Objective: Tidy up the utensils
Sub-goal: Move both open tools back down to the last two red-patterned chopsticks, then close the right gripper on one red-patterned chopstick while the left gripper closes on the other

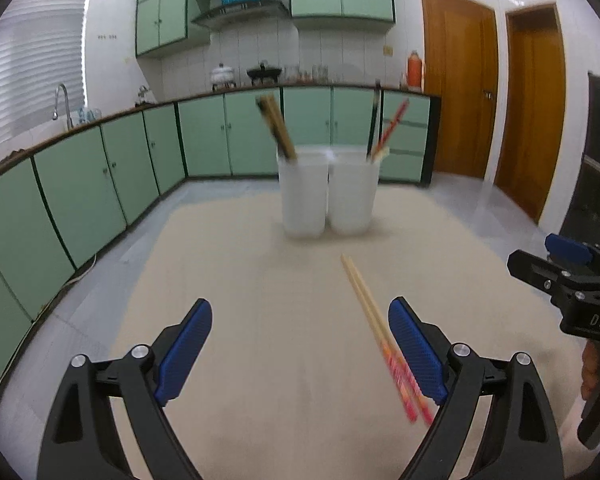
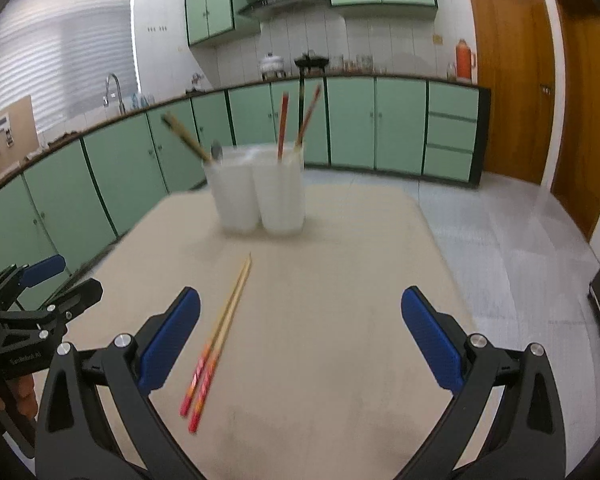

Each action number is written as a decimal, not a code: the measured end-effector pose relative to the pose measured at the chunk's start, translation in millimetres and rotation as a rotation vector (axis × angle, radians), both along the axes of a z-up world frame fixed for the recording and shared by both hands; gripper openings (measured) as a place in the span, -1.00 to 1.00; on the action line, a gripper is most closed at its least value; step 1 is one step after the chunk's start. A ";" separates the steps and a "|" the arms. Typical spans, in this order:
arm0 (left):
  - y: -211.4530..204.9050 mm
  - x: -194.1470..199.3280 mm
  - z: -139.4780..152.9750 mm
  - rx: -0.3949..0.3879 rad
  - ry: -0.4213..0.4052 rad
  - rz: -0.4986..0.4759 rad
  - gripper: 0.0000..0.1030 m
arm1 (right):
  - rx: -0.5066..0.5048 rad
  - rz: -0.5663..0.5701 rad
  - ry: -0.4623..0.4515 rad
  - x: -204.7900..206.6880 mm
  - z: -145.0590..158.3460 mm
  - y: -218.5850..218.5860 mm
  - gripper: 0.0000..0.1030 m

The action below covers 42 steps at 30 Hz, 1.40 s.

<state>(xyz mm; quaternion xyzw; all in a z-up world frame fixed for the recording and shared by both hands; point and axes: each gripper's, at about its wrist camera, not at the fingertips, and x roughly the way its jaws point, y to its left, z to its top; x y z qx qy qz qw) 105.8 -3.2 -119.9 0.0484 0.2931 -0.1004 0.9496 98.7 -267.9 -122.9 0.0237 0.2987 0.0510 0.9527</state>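
Bamboo chopsticks (image 2: 220, 332) lie mid-bench, long axis running toward the white cups (image 2: 260, 192) at the far edge; we hold both claws, left (image 1: 300, 344) and right (image 2: 300, 336), spread empty, the left nearer.

Both wrist cameras hover low over the table (image 1: 260, 320), facing twelve o'clock toward two white cups (image 2: 260, 196); each shares the chopsticks (image 1: 376, 320) between them.

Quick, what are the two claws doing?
Left gripper: open, holding nothing.
Right gripper: open, holding nothing.
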 end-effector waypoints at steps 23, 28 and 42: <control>24.0 -32.1 -63.5 0.027 0.168 0.044 0.71 | -0.053 0.133 0.179 -38.1 -63.5 67.7 0.06; 28.7 -30.6 -62.2 0.034 0.175 0.050 0.71 | -0.075 0.143 0.203 -38.1 -70.0 75.4 -0.14; 27.9 -27.3 -64.5 0.027 0.195 0.045 0.71 | -0.105 0.158 0.216 -33.2 -76.5 80.3 -0.56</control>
